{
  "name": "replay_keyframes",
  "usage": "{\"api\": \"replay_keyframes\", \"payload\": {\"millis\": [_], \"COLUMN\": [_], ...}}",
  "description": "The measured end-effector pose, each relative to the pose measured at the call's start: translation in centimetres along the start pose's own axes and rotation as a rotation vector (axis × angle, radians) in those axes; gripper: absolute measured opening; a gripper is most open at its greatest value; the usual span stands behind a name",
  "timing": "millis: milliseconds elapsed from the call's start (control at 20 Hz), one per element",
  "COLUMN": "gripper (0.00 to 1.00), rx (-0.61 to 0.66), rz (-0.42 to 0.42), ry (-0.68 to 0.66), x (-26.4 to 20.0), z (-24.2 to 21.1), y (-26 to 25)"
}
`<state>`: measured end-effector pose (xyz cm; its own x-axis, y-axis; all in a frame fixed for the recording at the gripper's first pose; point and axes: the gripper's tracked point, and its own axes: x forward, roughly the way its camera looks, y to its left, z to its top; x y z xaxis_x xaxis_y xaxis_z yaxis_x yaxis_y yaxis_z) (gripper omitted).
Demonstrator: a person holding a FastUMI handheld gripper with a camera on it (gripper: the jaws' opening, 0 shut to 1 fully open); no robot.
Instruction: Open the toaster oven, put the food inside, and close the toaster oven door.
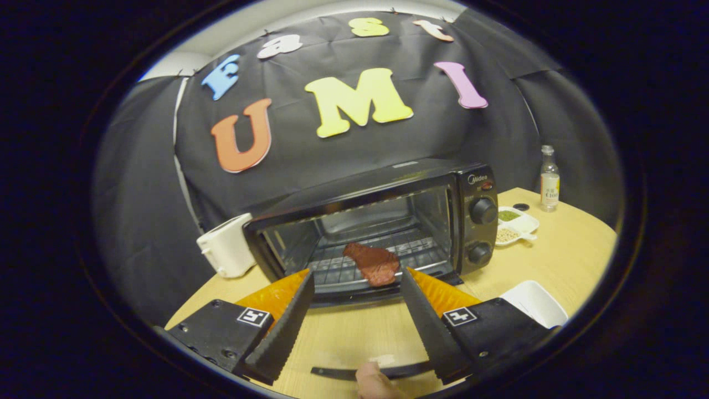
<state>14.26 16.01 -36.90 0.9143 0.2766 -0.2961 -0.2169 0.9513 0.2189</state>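
Note:
The black toaster oven [382, 221] stands on the wooden table with its door dropped open toward me. The door's dark handle bar [360, 371] lies low between my fingers, and a person's fingertip [376, 383] touches it. A reddish-brown slab of food [374, 263] rests on the wire rack [338, 271] at the front of the oven's cavity, its near end at the rack's front edge. My gripper [357, 275] is open, its fingers spread wide just short of the oven mouth. The food lies just beyond the tips and neither finger touches it.
A white toaster [227, 252] stands left of the oven. To the oven's right are a white divided dish [518, 226] of seasonings, a small dark cap [520, 206] and a clear bottle [549, 178]. A white tray [534, 302] lies by my right finger.

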Motion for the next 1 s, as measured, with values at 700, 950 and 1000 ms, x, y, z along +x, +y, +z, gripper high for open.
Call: {"api": "replay_keyframes", "payload": {"millis": [700, 950, 1000], "gripper": [0.99, 0.99, 0.99], "rx": [-0.120, -0.120, -0.125], "rz": [-0.135, -0.135, -0.141], "ry": [0.208, 0.265, 0.266], "x": [-5.6, -5.4, -5.4], "z": [-9.8, -11.0, -11.1], "y": [-2.7, -2.7, -2.7]}}
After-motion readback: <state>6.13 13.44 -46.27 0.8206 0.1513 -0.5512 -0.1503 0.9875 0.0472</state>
